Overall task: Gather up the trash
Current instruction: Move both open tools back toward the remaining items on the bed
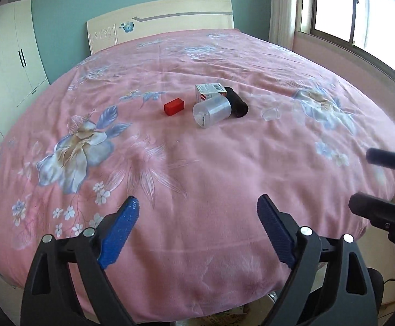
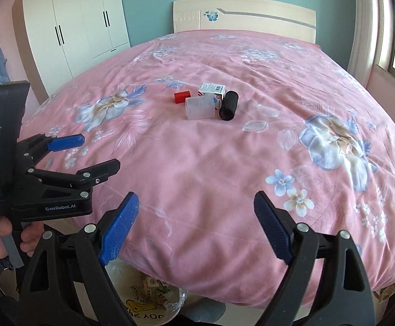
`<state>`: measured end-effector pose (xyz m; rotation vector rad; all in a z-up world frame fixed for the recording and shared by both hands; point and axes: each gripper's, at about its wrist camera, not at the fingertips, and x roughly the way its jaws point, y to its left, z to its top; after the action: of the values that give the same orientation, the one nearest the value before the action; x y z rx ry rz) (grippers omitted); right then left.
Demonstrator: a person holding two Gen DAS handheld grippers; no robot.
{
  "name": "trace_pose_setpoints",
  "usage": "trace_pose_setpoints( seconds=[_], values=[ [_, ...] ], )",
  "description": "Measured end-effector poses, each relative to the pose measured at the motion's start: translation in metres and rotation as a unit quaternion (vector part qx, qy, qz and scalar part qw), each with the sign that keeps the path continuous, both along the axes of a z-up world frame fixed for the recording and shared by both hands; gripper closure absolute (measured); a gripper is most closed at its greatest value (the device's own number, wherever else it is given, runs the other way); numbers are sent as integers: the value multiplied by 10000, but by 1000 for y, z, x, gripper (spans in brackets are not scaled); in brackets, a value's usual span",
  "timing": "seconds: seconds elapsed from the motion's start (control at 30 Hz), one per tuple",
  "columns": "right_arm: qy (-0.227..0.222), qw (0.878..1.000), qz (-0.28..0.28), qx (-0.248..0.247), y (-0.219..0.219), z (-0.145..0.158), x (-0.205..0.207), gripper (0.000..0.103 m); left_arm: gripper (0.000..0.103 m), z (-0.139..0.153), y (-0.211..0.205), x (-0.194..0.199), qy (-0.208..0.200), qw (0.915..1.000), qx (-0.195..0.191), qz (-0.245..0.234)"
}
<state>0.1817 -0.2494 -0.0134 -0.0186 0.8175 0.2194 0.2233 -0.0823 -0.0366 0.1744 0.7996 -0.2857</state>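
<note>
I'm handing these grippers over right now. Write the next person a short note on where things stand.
Left gripper: open, empty, above the near edge of the bed.
Right gripper: open, empty, beside it.
Trash, clustered mid-bed: red box, clear plastic cup on its side, white carton behind the cup, black roll to the right.
A bag shows below the foot of the bed.
Done: nothing picked up yet.
Left: collect all four pieces.

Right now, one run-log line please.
left gripper open, empty | right gripper open, empty | red box, clear cup, black roll on bed
</note>
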Motion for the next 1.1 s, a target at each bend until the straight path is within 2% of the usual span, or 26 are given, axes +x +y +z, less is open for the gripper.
trace_pose_setpoints(
  seconds=[0.1,0.23,0.3,0.57,0.83,1.0,1.1],
  values=[
    [-26,10000,-69,-23,-9,2,12,18,8,5,-2,16,12,9999,-29,-110],
    [21,9999,-125,-53,-19,-2,27,18,4,7,-4,36,-81,9995,150,-253],
    [49,9998,-192,-70,-25,-5,34,18,4,6,-5,45,-167,9990,350,-237],
    [197,9994,-248,-130,-37,-17,62,18,3,-9,-3,81,-140,9976,652,-200],
    [206,9995,-22,-231,-25,-25,91,18,3,-13,2,124,-99,9967,747,-288],
    [197,9996,206,-1,-13,-26,115,18,3,-22,1,155,18,9959,776,-467],
    [211,9993,298,-45,-4,-29,132,18,3,-27,-1,170,70,9952,803,-561]
  ],
)
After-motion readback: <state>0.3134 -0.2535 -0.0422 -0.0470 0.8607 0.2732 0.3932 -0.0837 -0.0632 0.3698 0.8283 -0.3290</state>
